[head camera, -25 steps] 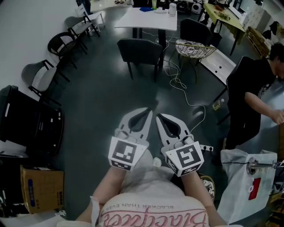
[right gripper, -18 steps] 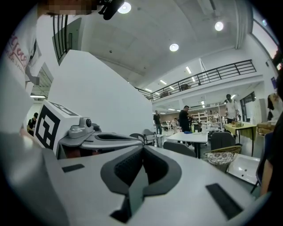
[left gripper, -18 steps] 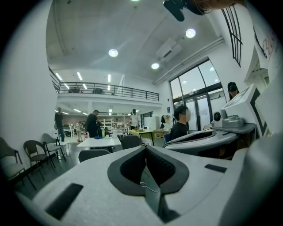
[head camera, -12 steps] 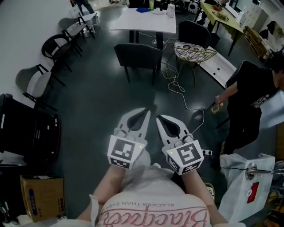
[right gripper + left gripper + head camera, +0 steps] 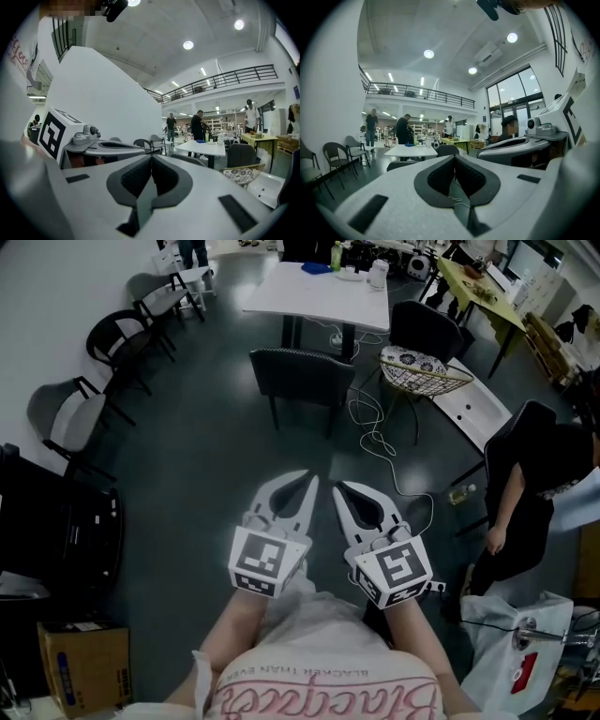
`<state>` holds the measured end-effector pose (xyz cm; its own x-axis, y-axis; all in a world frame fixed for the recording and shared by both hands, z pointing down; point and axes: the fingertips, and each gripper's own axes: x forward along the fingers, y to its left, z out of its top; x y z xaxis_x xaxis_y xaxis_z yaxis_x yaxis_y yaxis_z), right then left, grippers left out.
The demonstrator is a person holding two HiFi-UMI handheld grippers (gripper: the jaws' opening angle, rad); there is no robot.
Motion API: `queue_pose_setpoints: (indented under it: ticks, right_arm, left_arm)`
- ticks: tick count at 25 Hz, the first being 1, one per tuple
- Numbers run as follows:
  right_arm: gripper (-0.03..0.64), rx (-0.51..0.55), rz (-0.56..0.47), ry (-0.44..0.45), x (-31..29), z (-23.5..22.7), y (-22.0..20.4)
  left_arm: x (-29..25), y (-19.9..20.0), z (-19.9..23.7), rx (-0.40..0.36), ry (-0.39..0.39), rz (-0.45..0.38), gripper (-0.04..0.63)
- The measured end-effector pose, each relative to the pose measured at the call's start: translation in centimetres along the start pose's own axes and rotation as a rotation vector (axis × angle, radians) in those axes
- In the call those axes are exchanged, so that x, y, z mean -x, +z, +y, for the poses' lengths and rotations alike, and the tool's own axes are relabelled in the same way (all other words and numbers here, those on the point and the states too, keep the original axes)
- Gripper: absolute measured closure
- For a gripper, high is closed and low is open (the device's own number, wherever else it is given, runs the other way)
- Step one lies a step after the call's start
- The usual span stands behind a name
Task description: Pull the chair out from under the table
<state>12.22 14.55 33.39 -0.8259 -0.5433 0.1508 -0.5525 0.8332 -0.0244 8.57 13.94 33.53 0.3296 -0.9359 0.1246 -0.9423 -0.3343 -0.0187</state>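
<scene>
Beside the chair (image 5: 302,371), overhead only: cable (image 5: 378,441)

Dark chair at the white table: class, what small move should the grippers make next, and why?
Probably carry both forward toward the backrest of the dark chair. The left gripper and right gripper are shut, empty, side by side, with floor between them and the chair tucked at the white table.

place: lab-like workshop hall | evidence: white table (image 5: 319,292), chairs along wall (image 5: 117,332), floor cable (image 5: 373,439), mezzanine railing (image 5: 417,91)
</scene>
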Motion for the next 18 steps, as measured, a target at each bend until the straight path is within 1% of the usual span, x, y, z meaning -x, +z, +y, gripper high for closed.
queue_pose_setpoints:
  ticks: [7, 14, 18]
  right_arm:
    - [0.612, 0.011, 0.014, -0.025, -7.0, -1.1, 1.2]
    - [0.612, 0.007, 0.036, -0.043, -10.7, -1.9, 1.2]
    - [0.612, 0.001, 0.061, -0.031, -12.6, -2.3, 0.7]
  left_arm:
    - [-2.7, 0.5, 6.5, 0.018, -0.015, -0.005, 0.591]
    - [-4.9, 0.2, 9.7, 0.039, -0.039, -0.001, 0.591]
    - [-6.0, -0.5, 11.6, 0.066, -0.027, 0.008, 0.591]
